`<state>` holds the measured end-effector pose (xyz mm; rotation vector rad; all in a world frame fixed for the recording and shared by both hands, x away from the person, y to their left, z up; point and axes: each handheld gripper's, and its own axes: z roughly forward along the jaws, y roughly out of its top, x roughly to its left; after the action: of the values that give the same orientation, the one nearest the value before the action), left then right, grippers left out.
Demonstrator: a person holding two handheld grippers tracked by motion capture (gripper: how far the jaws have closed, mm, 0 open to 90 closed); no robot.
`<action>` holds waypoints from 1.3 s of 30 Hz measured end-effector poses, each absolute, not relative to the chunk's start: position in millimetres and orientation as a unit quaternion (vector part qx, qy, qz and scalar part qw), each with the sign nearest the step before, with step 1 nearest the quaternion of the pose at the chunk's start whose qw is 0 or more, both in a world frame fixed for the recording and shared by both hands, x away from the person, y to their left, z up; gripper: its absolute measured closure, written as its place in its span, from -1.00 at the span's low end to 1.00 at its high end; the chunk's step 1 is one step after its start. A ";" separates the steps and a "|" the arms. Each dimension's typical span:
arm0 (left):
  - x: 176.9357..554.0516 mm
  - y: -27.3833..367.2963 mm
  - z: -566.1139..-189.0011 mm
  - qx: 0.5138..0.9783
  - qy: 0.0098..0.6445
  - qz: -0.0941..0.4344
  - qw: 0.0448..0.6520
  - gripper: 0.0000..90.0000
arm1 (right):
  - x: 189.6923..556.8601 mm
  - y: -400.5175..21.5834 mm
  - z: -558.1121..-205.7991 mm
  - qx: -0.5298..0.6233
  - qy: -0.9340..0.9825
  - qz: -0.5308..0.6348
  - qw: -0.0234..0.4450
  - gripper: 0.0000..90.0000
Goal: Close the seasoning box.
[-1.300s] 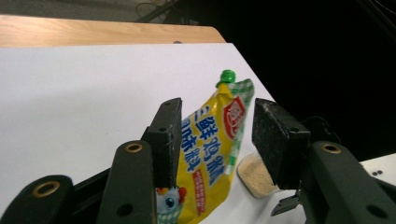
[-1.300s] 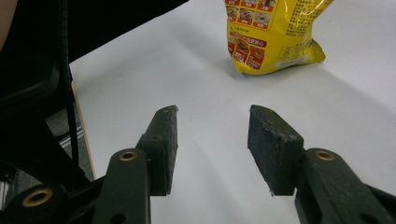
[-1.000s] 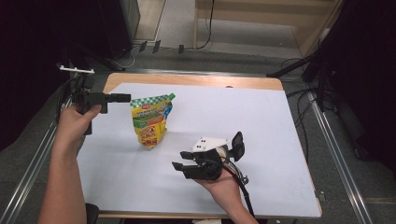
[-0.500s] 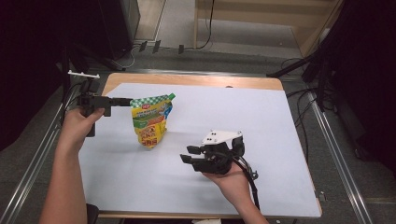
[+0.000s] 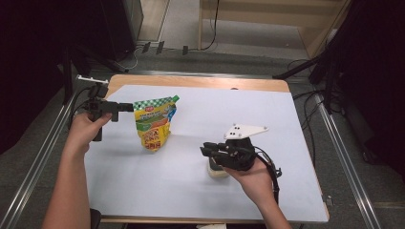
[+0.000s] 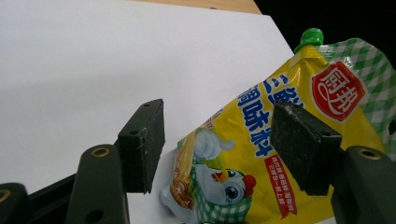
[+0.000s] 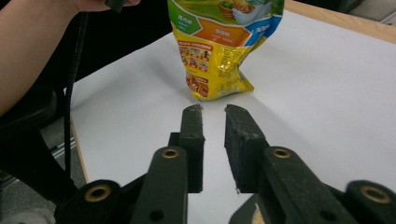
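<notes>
A yellow spouted pouch [image 5: 154, 125] with a green check top and a green cap stands upright on the white table sheet [image 5: 205, 109]. My left gripper [image 5: 127, 107] is level at the pouch's top left corner. In the left gripper view its jaws have just been opening. They stand wide as the left gripper [image 6: 217, 109] looks at the pouch [image 6: 261, 154], and the pads do not press on it. My right gripper [image 5: 206, 151] hovers right of the pouch and points at it. In the right gripper view its jaws have just been closing on nothing. The right gripper [image 7: 213, 110] keeps a narrow gap and faces the pouch [image 7: 219, 56].
A small cream-coloured thing [image 5: 217, 171] lies on the sheet under my right hand; I cannot tell what it is. Metal rails [image 5: 38, 157] run along both table sides. The wooden table edge [image 5: 200, 82] shows at the back.
My right gripper has moved right and up, and its jaws have narrowed. My left gripper has sunk slightly beside the pouch's top corner. The pouch still stands in place.
</notes>
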<state>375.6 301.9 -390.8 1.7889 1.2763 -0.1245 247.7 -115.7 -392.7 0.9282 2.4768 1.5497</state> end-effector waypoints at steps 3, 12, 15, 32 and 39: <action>376.3 299.0 -392.4 0.726 0.515 -0.052 0.452 -0.20 | 249.8 -122.5 -389.5 0.303 0.808 0.505 0.039 0.85; 375.9 294.7 -393.2 0.733 0.508 -0.055 0.449 -0.21 | 254.4 -144.5 -381.0 0.315 0.805 0.500 0.048 1.00; 375.6 294.9 -393.3 0.732 0.510 -0.052 0.449 -0.21 | 256.1 -151.0 -379.0 0.319 0.804 0.500 0.049 1.00; 374.6 293.0 -392.8 0.731 0.509 -0.050 0.452 -0.23 | 267.8 -204.7 -372.7 0.368 0.782 0.496 0.081 1.00; 374.4 291.5 -393.1 0.735 0.505 -0.048 0.449 -0.23 | 273.0 -219.8 -378.4 0.390 0.773 0.492 0.090 1.00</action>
<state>374.4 291.5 -393.1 1.8184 1.2502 -0.1191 273.0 -219.8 -378.4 1.1604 2.2994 1.4622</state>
